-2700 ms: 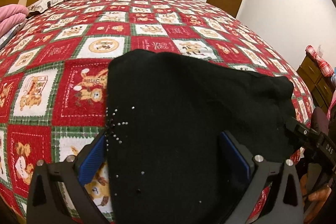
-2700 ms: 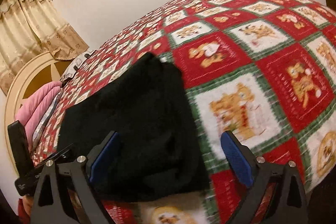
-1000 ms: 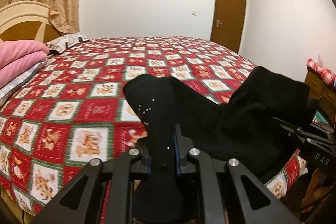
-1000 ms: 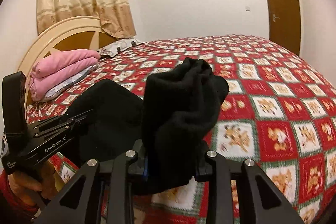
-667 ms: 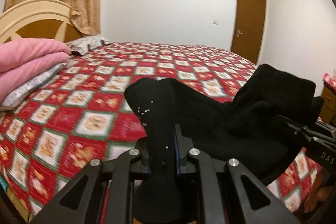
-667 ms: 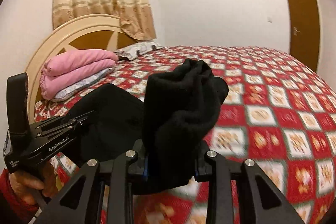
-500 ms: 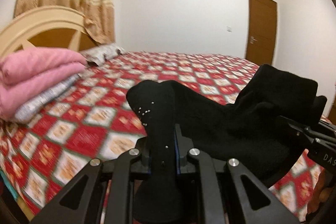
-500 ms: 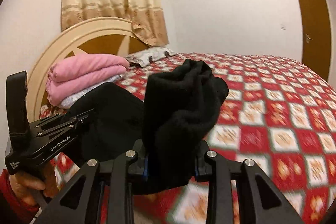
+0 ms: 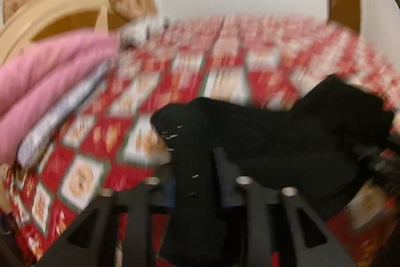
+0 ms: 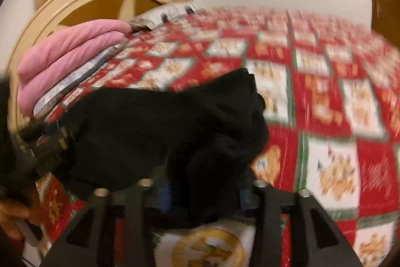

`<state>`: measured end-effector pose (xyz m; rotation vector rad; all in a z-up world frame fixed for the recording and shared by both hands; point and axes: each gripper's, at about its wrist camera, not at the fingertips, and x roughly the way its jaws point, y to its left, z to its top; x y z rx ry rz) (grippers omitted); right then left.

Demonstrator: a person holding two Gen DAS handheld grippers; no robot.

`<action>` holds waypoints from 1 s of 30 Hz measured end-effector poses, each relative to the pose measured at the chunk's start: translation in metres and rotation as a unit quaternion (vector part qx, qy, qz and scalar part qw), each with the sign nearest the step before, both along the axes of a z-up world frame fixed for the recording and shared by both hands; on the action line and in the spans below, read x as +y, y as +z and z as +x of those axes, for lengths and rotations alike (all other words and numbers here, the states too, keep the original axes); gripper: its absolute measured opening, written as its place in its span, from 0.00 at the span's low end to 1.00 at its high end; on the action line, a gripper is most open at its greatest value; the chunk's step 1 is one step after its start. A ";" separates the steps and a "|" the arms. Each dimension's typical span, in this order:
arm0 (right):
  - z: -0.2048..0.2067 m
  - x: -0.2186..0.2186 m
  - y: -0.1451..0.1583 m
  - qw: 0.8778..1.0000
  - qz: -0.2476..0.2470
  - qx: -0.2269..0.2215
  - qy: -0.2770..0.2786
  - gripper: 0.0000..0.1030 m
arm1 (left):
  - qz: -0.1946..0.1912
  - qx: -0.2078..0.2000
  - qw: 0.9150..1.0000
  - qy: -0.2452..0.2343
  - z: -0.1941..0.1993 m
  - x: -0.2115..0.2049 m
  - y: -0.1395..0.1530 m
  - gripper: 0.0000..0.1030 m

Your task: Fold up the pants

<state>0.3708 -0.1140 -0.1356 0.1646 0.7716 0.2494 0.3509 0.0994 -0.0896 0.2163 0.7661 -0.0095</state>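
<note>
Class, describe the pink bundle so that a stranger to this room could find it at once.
Start at the bed with the red checked quilt. At its head end, before the cream headboard, lies the pink bundle, folded on grey cloth. It is the only pink thing; the pants are black.

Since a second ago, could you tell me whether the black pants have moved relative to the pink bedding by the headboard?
Yes. The black pants have travelled toward the pink bedding, now lying close beside it, with both grippers' jaws opening around the cloth.
</note>
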 end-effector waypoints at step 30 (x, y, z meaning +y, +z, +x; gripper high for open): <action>0.029 0.022 0.001 0.998 -0.060 -0.035 -0.005 0.13 | -0.072 0.009 0.994 0.081 -0.015 0.015 -0.008 1.00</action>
